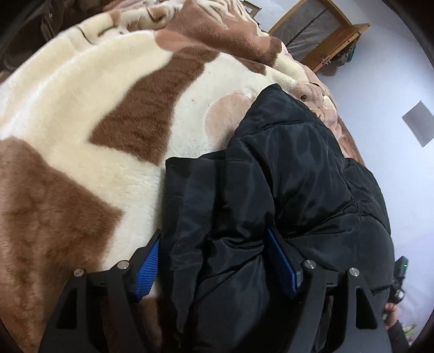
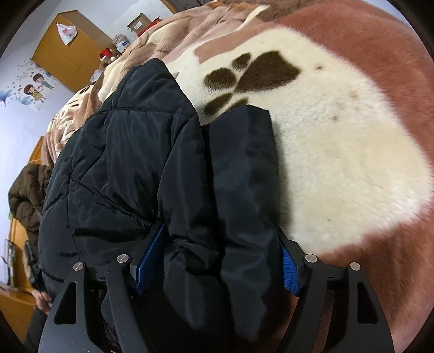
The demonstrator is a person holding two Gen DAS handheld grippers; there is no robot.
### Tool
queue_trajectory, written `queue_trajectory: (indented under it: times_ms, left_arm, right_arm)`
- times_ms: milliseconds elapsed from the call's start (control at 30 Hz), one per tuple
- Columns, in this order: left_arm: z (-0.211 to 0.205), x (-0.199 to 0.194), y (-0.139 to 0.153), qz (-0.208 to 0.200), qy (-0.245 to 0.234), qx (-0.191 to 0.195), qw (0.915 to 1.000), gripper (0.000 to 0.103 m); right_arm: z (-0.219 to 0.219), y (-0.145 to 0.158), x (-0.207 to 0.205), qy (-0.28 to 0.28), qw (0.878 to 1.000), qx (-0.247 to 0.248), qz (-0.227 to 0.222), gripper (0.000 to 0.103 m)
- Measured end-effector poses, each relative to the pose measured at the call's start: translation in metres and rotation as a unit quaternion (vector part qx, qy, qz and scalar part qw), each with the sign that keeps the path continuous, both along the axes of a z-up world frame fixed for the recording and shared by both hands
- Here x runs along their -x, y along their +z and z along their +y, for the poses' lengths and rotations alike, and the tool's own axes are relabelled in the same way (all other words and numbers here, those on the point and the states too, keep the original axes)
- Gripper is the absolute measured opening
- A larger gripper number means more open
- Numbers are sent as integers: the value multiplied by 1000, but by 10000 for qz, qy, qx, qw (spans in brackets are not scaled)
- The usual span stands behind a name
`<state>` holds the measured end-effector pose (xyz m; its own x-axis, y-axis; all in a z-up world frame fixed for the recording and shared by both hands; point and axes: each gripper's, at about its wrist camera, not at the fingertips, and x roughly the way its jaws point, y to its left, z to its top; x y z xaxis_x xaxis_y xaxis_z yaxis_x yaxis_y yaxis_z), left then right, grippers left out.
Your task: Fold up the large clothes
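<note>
A: Looking nearest first, what have the claws got?

B: Nothing clamped, I'd say. The left gripper (image 1: 214, 258) stands with its jaws wide apart, a thick fold of the black padded jacket (image 1: 284, 176) lying between the blue pads (image 1: 282, 260) without being squeezed. The right gripper (image 2: 219, 260) is the same: jaws spread, the jacket (image 2: 141, 163) bulging between them.

A: And where does the jacket lie?

B: On the fleece blanket (image 1: 81, 108), cream and brown, doubled over into a long bundle that runs away from both cameras.

A: So how to do this step well?

B: Judging by that, the fold is laid down. Draw both claws straight back so the pads don't drag the slippery shell, then press it flat.

A: Any containers?

B: Farther off, a cardboard box (image 2: 139, 24) beside a wooden cabinet (image 2: 67, 49); what it holds I cannot tell.
</note>
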<state>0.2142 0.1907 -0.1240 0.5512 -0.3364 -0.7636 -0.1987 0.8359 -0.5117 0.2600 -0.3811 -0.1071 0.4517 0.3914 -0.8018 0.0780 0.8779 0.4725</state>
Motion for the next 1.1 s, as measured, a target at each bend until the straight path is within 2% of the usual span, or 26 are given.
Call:
queue_trajectory:
  times_ms: [167,233,400,500,533,567,633,733,933,1100]
  left_arm:
    - [-10,5,8,10,-57,-259,9996,74]
    - [-15,6,8,-20,-120,-407,9991,73]
    - [-17,-8,4,87,-205,-391,9990,72]
    - [-25,-8,11,28,-319,-587,9978,57]
    - [-29,-7,16,10,-371,-740,9966,49]
    - [-33,-5,22,1,-424,-912,9949,46]
    - [-39,-2,34,5,-465,-1132,9925,35]
    - [-40,8,58,-158,-461,-1287,9905,28]
    - [-43,44,101,-564,-512,-1375,9876,25]
    - [-43,75,122,-791,-478,-1314,9870,21]
  right_arm:
    - [2,5,6,183,9998,-12,-25,64]
    - [1,3,4,213,9998,-41,-12,64]
    - [9,-3,-18,220,9996,-100,116,63]
    - [16,6,-17,257,9996,6,63,49]
    - [17,10,-14,268,9996,71,43,44]
    - [18,15,-12,265,9996,136,24,39]
    - [20,27,-6,222,9995,241,-40,34]
    - [21,51,7,184,9990,314,-251,29]
    - [19,93,47,220,9971,265,-673,28]
    - [16,104,71,209,9964,168,-803,28]
